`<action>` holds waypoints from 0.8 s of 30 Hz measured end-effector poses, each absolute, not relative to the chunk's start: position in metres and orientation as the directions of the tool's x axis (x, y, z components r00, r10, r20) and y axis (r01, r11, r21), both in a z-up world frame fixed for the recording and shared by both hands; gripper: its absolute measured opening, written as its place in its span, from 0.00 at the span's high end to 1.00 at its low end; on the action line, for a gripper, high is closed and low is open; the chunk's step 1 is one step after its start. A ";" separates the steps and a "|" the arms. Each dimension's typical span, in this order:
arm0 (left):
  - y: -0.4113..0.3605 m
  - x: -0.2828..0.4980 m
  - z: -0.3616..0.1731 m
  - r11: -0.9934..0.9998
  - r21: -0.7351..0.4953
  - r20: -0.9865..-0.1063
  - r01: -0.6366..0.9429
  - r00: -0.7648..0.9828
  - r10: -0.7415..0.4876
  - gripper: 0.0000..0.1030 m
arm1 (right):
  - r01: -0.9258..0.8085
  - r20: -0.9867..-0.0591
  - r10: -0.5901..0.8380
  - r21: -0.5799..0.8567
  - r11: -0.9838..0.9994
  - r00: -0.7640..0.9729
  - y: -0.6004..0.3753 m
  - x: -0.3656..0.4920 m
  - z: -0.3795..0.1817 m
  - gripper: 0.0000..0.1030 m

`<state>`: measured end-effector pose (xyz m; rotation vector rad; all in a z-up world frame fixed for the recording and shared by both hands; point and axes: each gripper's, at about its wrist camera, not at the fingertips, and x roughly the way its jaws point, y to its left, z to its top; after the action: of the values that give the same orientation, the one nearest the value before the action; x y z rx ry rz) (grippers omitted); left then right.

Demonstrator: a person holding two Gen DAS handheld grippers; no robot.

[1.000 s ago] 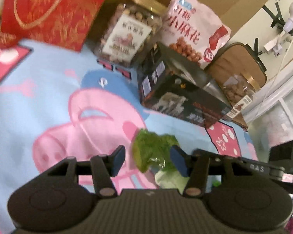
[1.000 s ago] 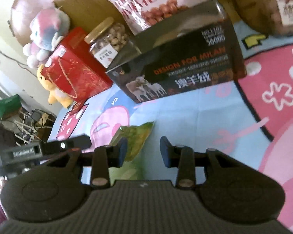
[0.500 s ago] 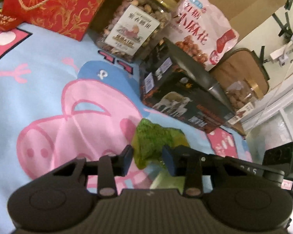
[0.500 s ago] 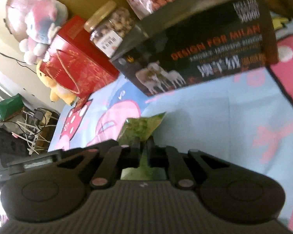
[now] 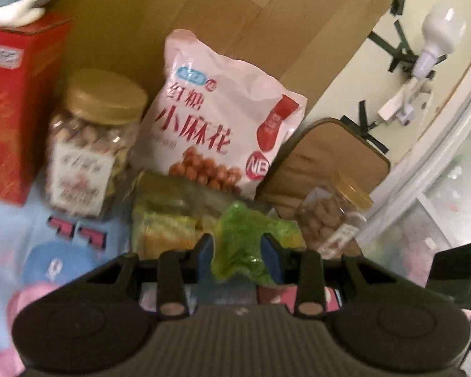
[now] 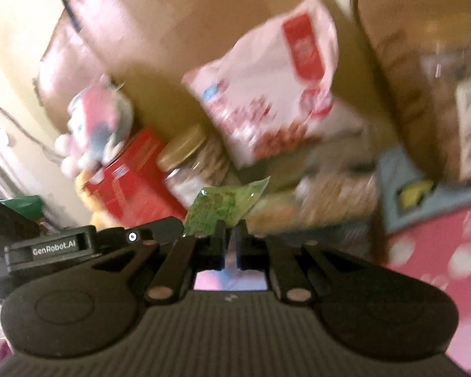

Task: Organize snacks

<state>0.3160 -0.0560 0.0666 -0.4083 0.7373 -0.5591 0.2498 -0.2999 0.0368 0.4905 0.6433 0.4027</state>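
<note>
A green snack packet (image 5: 245, 245) is held between both grippers, lifted above the cartoon blanket. My left gripper (image 5: 238, 259) is shut on its crumpled end. My right gripper (image 6: 230, 235) is shut on the other end of the same packet (image 6: 223, 210). Behind it stand a pink-white snack bag (image 5: 216, 125), a gold-lidded nut jar (image 5: 91, 144), a second nut jar (image 5: 332, 213) at the right and a red box (image 5: 12, 103) at the left. An open box with yellowish snack packs (image 5: 166, 220) lies just in front of the bag. The right wrist view is blurred.
A brown cardboard wall (image 5: 235, 15) backs the row of snacks. A tan cushion (image 5: 326, 157) leans at the right. A plush toy (image 6: 97, 122) sits on the red box (image 6: 132, 182). The blanket (image 6: 439, 251) shows pink and blue at the right.
Both grippers have risen with the green packet and tilted up toward the back row of snacks. The dark box that filled the middle is now seen from above, open.
</note>
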 end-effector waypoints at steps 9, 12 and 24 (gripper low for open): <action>-0.064 0.344 0.045 0.879 -0.422 -0.602 0.219 0.658 -0.453 0.54 | -0.187 -0.603 0.398 0.383 0.905 0.691 -0.278 0.307 0.009 0.77; -0.049 0.325 0.052 0.866 -0.441 -0.580 0.235 0.662 -0.474 0.55 | -0.187 -0.554 0.438 0.451 0.873 0.708 -0.295 0.288 0.014 0.75; -0.016 0.223 0.016 0.852 -0.374 -0.710 0.365 0.478 -0.517 0.46 | -0.228 -0.576 0.637 0.624 0.747 0.513 -0.298 0.135 -0.015 0.71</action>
<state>0.2227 -0.0161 0.0156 -0.1802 0.9275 -0.5420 0.1354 -0.2981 -0.0154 0.5158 0.8898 0.5481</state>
